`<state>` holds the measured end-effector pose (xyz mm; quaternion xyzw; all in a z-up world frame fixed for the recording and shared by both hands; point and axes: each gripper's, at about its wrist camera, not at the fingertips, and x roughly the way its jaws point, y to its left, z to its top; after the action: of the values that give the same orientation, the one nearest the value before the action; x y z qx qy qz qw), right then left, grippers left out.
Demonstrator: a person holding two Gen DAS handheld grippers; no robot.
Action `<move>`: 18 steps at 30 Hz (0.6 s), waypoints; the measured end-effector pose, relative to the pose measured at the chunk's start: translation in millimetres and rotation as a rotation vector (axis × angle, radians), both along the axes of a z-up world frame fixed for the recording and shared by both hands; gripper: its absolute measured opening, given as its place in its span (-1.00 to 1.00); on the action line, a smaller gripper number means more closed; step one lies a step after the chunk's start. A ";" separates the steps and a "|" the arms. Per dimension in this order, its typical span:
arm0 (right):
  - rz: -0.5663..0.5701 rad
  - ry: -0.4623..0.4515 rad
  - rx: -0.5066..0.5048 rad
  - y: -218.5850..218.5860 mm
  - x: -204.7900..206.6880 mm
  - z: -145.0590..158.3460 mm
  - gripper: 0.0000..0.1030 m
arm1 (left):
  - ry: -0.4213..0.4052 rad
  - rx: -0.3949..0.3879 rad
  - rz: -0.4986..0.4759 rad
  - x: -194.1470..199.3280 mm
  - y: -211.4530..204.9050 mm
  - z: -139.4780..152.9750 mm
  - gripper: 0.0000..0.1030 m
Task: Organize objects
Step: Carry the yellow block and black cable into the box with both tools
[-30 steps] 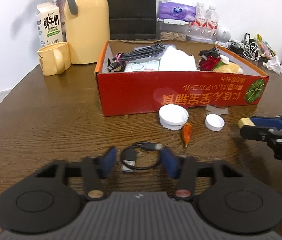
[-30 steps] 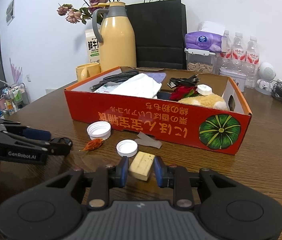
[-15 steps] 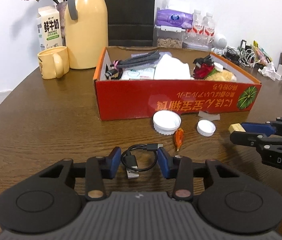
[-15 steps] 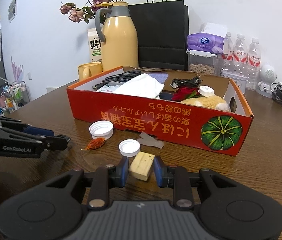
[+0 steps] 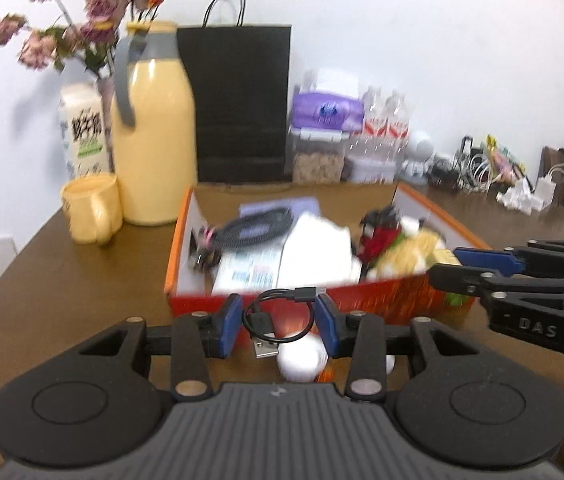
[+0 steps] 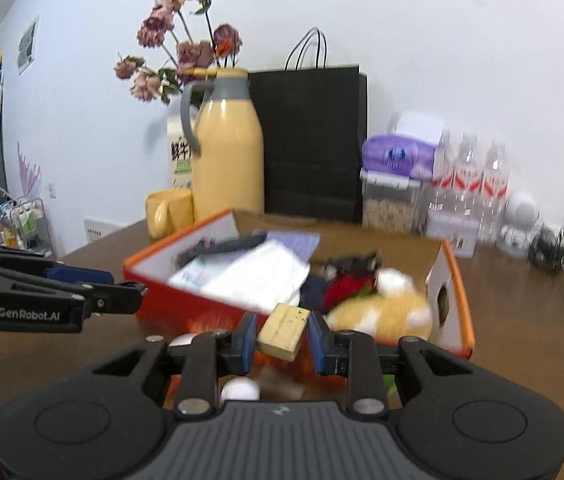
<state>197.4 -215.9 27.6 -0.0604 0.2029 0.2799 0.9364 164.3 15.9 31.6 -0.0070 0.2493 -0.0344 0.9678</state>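
The left gripper [image 5: 278, 322] has its jaws clamped on a coiled cable [image 5: 278, 312]. The right gripper [image 6: 282, 336] grips a tan block [image 6: 283, 330], both above the counter [image 5: 74, 280] before the red box [image 6: 186, 296].

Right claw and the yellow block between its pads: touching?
Touching. The right wrist view shows the right claw with both blue pads pressed against the yellow block, which is lifted off the table.

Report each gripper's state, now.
Left gripper: shut on the coiled black USB cable.
Right gripper: shut on the yellow block.
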 end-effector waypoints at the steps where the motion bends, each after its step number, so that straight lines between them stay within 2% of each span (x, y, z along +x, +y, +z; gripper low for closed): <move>1: -0.002 -0.009 0.000 1.6 4.3 3.8 -0.49 | -0.010 -0.001 -0.002 4.5 -1.5 3.7 -0.21; 11: -0.039 -0.062 -0.003 21.4 63.0 31.3 -0.49 | -0.065 -0.032 0.004 68.5 -10.1 28.7 -0.20; 18: -0.058 -0.042 -0.032 40.3 111.6 22.9 -0.49 | -0.058 -0.057 0.059 123.5 -10.1 24.8 -0.20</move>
<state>309.0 -175.6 50.4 -0.0754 0.1896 0.2480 0.9470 287.7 5.8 56.5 -0.0407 0.2199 -0.0131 0.9746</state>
